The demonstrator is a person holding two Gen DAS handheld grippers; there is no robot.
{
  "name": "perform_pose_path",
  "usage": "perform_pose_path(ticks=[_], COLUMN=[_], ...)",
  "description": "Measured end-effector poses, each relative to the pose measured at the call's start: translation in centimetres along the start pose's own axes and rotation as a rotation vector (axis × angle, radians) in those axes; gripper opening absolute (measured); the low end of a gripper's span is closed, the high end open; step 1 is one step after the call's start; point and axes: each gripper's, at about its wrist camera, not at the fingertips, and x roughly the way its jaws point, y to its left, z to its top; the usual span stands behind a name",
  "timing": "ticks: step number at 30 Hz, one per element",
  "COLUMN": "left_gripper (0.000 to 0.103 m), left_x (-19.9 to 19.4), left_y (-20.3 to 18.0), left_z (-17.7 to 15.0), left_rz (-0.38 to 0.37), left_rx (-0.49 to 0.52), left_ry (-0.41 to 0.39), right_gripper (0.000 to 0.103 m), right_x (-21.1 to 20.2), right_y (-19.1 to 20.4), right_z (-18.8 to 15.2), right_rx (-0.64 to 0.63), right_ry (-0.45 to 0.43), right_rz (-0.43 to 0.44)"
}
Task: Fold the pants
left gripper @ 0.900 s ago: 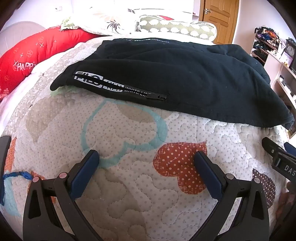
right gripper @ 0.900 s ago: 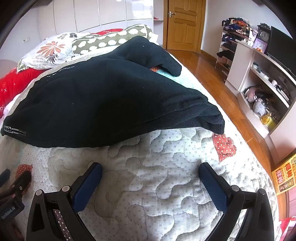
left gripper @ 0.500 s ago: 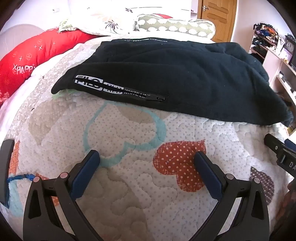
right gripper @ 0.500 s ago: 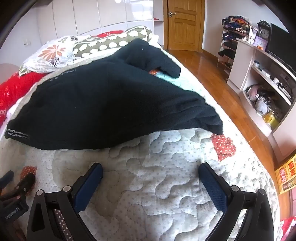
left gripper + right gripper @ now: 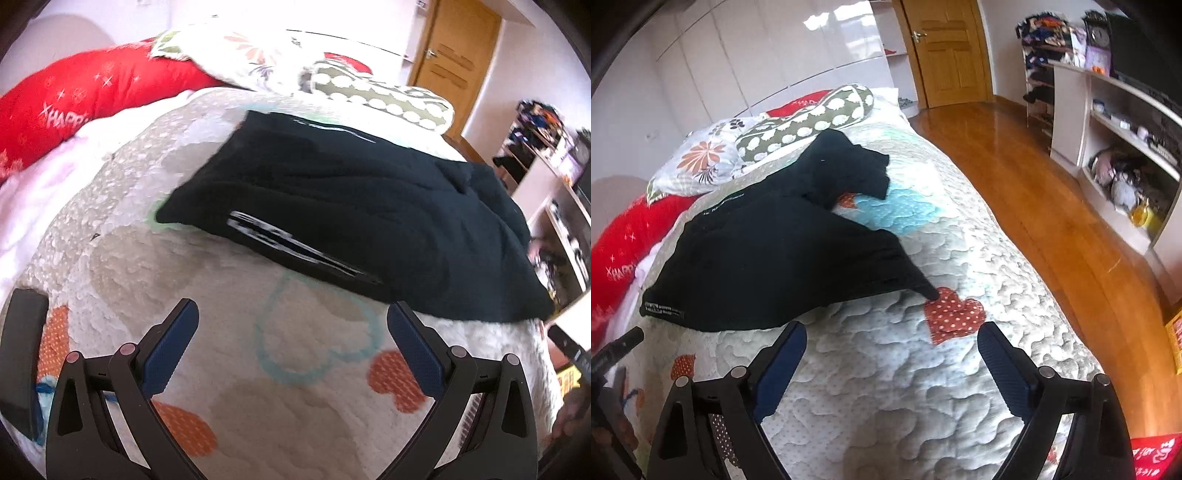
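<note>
1. The black pants (image 5: 354,206) lie on the bed, spread over the quilt (image 5: 229,332) across the centre and right of the left wrist view. They are laid double and reach from the middle of the frame to its right edge.
2. A white printed strip runs along the pants' near edge; it is blurred in the left wrist view.
3. In the right wrist view the pants (image 5: 775,254) fill the centre left of the frame, and one pointed corner touches a red dotted heart patch (image 5: 955,314) on the quilt.
4. The left tongs (image 5: 291,334) stand wide apart at the bottom of the left wrist view, over bare quilt just short of the pants, with nothing between the blue pads.
5. The right tongs (image 5: 892,350) also stand wide apart at the bottom of the right wrist view, holding nothing, with the pants' near edge just above the left pad.
6. A red pillow (image 5: 74,99) and a flowered pillow (image 5: 701,162) lie at the upper left, beyond the pants.
7. A wooden door (image 5: 945,51) stands at the top of the right wrist view, and shelves (image 5: 1123,122) at its right.
</note>
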Motion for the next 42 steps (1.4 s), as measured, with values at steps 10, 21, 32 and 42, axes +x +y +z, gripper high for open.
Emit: perform_pose_path(ticks=[10,21,32,42], left_gripper=[0.103,0.069,0.01,0.007], left_x=[4.1,7.1,-0.5,-3.1], left_y=[4.7,4.7,4.8,9.0], left_z=[3.1,4.7,3.5,-0.8], left_rz=[0.038,-0.085,-0.134,-0.117], left_rx=[-0.126,-0.213,-0.168,-0.2], left_ry=[0.021,0.061,-0.003,0.025], right_gripper=[0.091,0.075,0.011,0.011], right_x=[2.4,5.1,0.7,-2.9], right_y=[0.1,0.5,0.3,-1.6], right_z=[0.6,2.4,3.2,0.9], right_rx=[0.02,0.02,-0.005,-0.027], right_ry=[0.038,0.038,-0.054,-0.045], right_rz=[0.053,0.068,0.161,0.143])
